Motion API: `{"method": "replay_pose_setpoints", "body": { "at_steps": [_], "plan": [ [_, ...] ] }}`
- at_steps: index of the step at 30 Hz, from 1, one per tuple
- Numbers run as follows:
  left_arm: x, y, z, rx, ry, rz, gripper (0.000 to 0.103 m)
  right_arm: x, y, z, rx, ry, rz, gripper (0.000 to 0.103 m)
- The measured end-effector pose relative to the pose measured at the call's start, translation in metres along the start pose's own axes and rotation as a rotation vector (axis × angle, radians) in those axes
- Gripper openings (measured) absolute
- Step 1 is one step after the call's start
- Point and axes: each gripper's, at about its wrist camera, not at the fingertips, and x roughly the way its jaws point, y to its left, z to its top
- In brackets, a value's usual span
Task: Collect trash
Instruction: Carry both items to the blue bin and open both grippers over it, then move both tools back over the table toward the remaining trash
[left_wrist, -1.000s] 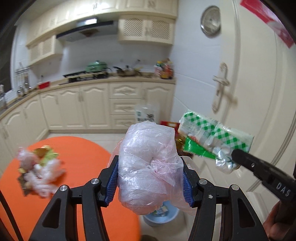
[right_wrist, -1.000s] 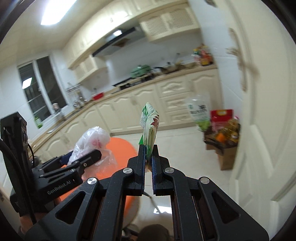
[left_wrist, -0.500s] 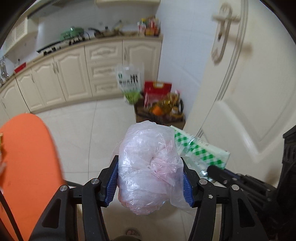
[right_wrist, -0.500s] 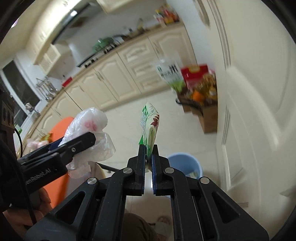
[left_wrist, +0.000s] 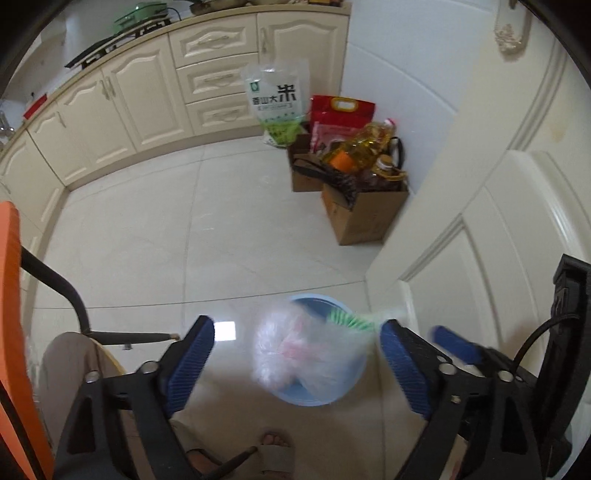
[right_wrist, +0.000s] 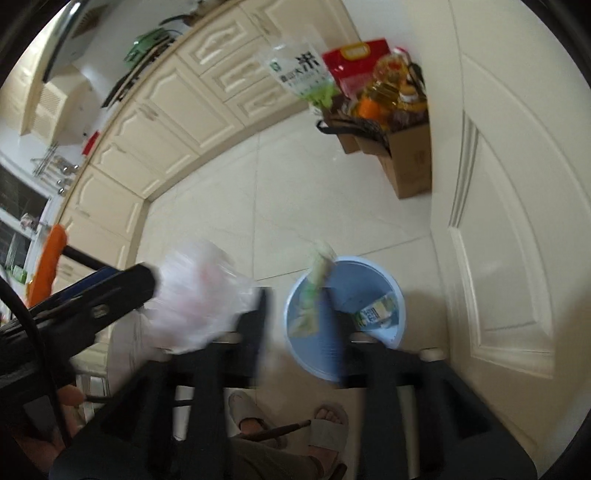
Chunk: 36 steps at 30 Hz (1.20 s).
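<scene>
A round blue bin (left_wrist: 325, 391) stands on the floor tiles by the door. In the left wrist view my left gripper (left_wrist: 295, 328) hangs above it, its jaws opening wide. The crumpled clear-pink plastic bag (left_wrist: 291, 354) is blurred and loose between the blue pads (left_wrist: 192, 354), touching neither. In the right wrist view my right gripper (right_wrist: 295, 306) is also opening. The green-and-white wrapper (right_wrist: 314, 288) drops free between its fingers into the bin (right_wrist: 369, 280). The bag (right_wrist: 195, 299) shows left of it, by my left gripper (right_wrist: 140, 280). A small carton (right_wrist: 376, 312) lies inside the bin.
A white door (left_wrist: 498, 221) stands close on the right. Cardboard boxes (left_wrist: 362, 218) with oil bottles and rice bags (left_wrist: 277, 99) sit against the cabinets (left_wrist: 129, 107). An orange table edge (left_wrist: 11, 295) and a chair (left_wrist: 74, 354) are at the left. The person's sandalled feet (right_wrist: 328, 417) are below.
Both grippers swung away from the orange table and down over the blue bin. Both opened, letting go of the plastic bag and the green wrapper, which are now falling.
</scene>
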Motion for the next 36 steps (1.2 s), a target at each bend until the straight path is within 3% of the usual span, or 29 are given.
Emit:
{"method": "replay_pose_setpoints", "body": {
  "at_steps": [1, 3, 6, 7, 13, 20, 28, 36],
  "plan": [
    [0.000, -0.001, -0.002, -0.001, -0.006, 0.010, 0.096, 0.000, -0.003, 0.000, 0.009, -0.006, -0.005, 0.076],
    [0.003, -0.002, 0.006, -0.006, -0.014, 0.022, 0.098, -0.001, -0.007, -0.002, 0.029, -0.006, -0.014, 0.077],
    [-0.003, -0.003, -0.007, -0.014, -0.025, 0.023, 0.101, -0.010, -0.010, -0.006, 0.065, -0.020, -0.025, 0.100],
    [-0.011, -0.004, -0.018, -0.015, -0.034, 0.021, 0.101, -0.013, -0.010, -0.007, 0.071, -0.026, -0.030, 0.103],
    [-0.052, 0.006, -0.052, -0.030, -0.089, -0.006, 0.101, -0.048, -0.005, -0.012, 0.111, -0.066, -0.054, 0.103],
    [-0.152, 0.030, -0.113, -0.025, -0.232, -0.045, 0.101, -0.110, 0.025, -0.017, 0.092, -0.163, -0.051, 0.103],
    [-0.264, 0.091, -0.203, -0.083, -0.412, -0.026, 0.101, -0.183, 0.098, -0.023, -0.016, -0.293, -0.023, 0.103],
    [-0.339, 0.152, -0.300, -0.163, -0.532, 0.029, 0.102, -0.230, 0.198, -0.045, -0.175, -0.391, -0.013, 0.103]
  ]
}}
